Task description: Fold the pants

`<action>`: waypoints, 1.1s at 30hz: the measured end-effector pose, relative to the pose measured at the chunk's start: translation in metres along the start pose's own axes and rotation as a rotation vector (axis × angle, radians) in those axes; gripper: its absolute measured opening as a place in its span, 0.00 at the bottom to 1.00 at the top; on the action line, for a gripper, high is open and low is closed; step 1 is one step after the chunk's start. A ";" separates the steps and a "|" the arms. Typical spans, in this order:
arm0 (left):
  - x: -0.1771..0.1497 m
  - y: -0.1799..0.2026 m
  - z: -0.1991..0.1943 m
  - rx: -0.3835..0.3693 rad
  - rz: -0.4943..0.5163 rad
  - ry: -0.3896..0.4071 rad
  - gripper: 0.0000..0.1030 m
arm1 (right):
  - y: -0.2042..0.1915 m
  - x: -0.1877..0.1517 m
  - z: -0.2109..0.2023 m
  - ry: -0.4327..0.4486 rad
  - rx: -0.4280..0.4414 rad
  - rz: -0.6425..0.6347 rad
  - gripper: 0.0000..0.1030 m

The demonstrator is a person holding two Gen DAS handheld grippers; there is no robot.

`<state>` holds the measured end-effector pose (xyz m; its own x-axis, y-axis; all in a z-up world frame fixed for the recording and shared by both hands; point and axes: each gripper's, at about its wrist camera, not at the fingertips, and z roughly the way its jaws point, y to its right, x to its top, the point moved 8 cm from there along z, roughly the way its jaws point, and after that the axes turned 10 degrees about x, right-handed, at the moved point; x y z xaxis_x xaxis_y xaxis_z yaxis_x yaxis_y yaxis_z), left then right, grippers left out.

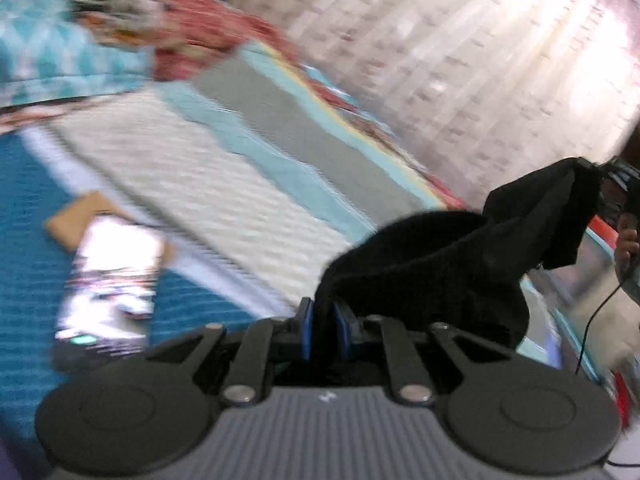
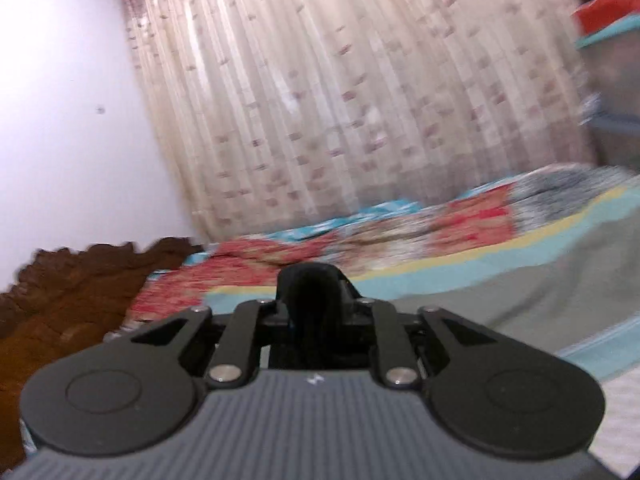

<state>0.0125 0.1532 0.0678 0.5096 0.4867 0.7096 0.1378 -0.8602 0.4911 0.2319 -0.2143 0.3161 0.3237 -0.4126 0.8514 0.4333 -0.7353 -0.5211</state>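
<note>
The black pants (image 1: 440, 256) hang bunched above the bed, stretched between both grippers. In the left wrist view my left gripper (image 1: 322, 309) is shut on one end, its blue pads (image 1: 306, 332) pressing the cloth. The other end rises to the upper right, where my right gripper (image 1: 614, 178) holds it up, with a hand (image 1: 628, 240) just below. In the right wrist view a fold of black pants (image 2: 306, 304) fills the gap in the right gripper (image 2: 314, 284) and hides its fingertips. The views are motion-blurred.
A striped bedcover (image 1: 200, 184) spreads below. On its blue part lie a phone (image 1: 112, 276) and a brown card (image 1: 76, 220). Red and teal patterned bedding (image 1: 192, 32) is piled at the far end. A curtain (image 2: 340, 100) and wooden headboard (image 2: 60, 292) border the bed.
</note>
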 end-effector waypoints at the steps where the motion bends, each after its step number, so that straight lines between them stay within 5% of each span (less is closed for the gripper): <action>1: -0.002 -0.005 0.000 0.020 0.000 -0.004 0.12 | -0.006 -0.006 0.019 -0.028 0.024 -0.007 0.64; 5: -0.018 -0.015 0.010 0.047 0.000 -0.056 0.20 | 0.007 -0.072 0.034 -0.143 0.010 -0.049 0.64; 10: -0.035 -0.009 0.012 0.048 0.017 -0.101 0.33 | 0.083 -0.216 -0.002 -0.427 -0.077 0.153 0.50; 14: -0.037 0.012 -0.010 0.032 0.135 -0.047 0.46 | 0.117 -0.287 -0.065 -0.490 -0.090 0.414 0.52; 19: -0.062 0.060 -0.033 -0.023 0.364 -0.018 0.65 | 0.113 -0.295 -0.131 -0.476 -0.033 0.539 0.52; 21: -0.085 0.091 -0.030 -0.065 0.515 -0.011 0.86 | 0.101 -0.291 -0.151 -0.469 -0.004 0.523 0.52; 22: -0.097 0.106 -0.027 -0.070 0.601 0.004 0.89 | 0.094 -0.291 -0.156 -0.474 0.000 0.513 0.52; 26: -0.142 0.151 -0.008 -0.021 0.922 0.025 0.89 | 0.078 -0.299 -0.179 -0.480 -0.007 0.501 0.53; 28: -0.150 0.170 -0.022 -0.042 1.046 0.112 0.86 | 0.074 -0.304 -0.187 -0.476 -0.016 0.511 0.53; 30: -0.145 0.184 -0.045 -0.087 1.062 0.202 0.90 | 0.071 -0.309 -0.196 -0.475 -0.023 0.513 0.53; 33: -0.140 0.196 -0.055 -0.121 1.054 0.191 0.93 | 0.059 -0.316 -0.198 -0.458 -0.019 0.516 0.54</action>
<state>-0.0788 -0.0750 0.0924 0.1801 -0.4656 0.8665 -0.3829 -0.8446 -0.3743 -0.0113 -0.2341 0.0281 0.8089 -0.4473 0.3815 0.1143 -0.5169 -0.8484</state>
